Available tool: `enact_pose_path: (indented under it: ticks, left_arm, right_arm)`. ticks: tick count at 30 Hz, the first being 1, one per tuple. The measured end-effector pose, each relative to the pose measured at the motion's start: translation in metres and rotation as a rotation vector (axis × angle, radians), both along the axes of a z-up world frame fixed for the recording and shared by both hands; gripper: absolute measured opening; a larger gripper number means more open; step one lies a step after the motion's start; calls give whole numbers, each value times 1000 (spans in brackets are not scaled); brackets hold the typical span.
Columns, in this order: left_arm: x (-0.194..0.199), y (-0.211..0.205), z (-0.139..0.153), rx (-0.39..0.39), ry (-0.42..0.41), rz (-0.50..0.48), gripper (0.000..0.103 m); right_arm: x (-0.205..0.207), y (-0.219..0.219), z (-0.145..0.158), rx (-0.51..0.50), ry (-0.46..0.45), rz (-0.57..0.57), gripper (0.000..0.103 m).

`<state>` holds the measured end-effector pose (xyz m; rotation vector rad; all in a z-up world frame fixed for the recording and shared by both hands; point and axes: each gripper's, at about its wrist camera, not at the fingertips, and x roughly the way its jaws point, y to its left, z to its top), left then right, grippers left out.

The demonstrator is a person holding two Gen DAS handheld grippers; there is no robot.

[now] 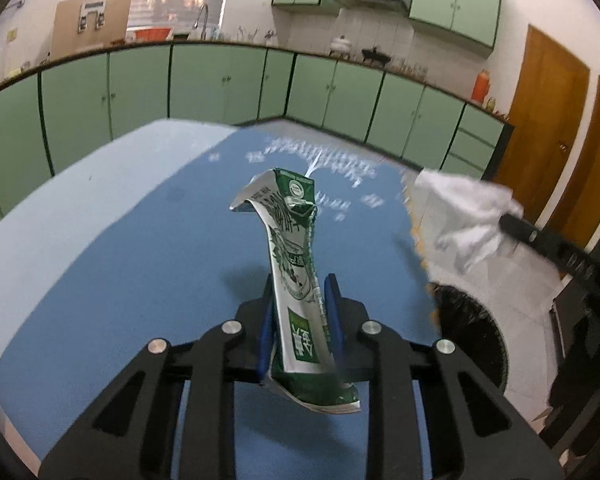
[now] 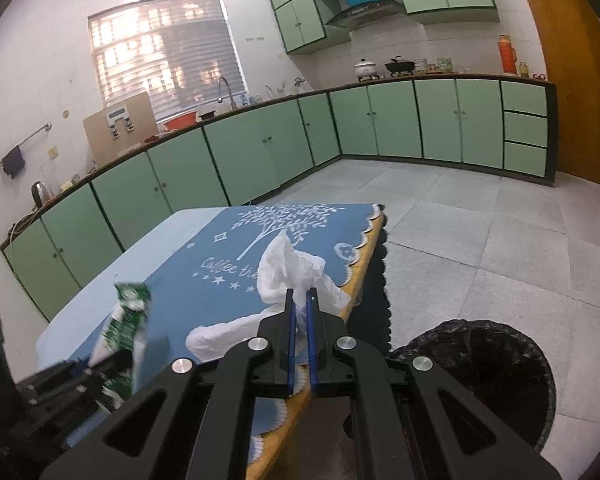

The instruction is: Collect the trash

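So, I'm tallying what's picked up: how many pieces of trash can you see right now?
2. A flattened green milk carton is clamped in the left claw above the blue tablecloth; a crumpled white tissue is pinched in the right claw. More may be hidden.

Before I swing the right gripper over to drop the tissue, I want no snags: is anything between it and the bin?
Nothing visible. The tissue hangs at the table's scalloped edge, and the black-lined bin sits open on the floor just right of it.
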<state>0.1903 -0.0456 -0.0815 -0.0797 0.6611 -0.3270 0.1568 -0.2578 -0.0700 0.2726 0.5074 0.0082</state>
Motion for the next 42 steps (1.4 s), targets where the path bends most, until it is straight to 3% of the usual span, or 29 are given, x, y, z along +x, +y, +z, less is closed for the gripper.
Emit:
enact_pose_path:
  ticks: [6,13,19,25,33,36,42]
  left_arm:
    - [-10,-47,19,-31,-54,-97,22]
    - [-20,-133,21,-57,-84,-233,22]
    - [-28,-200,-9,-37,-76,-315,22]
    - [-21,-247,-49,-19,-12,-405,23]
    - [14,-274,-88,-27,95,-473,32]
    - [20,-278,-89,-19,96,-476,43]
    - [19,-267,-74,-30,61,-444,46]
  right_arm:
    - [-27,-38,3,-11,-8,-98,5]
    - [-63,-89,-7,-37,13,-239,5]
    - [-79,-121,-34,-38,62,-331,5]
    - [-83,-145,-66,-17,118,-378,5]
    - [-70,-173,-93,52,177,-391,16]
    - [-64,-183,-94,81,178,-404,20]
    - [-68,-183,-88,71,154,-416,30]
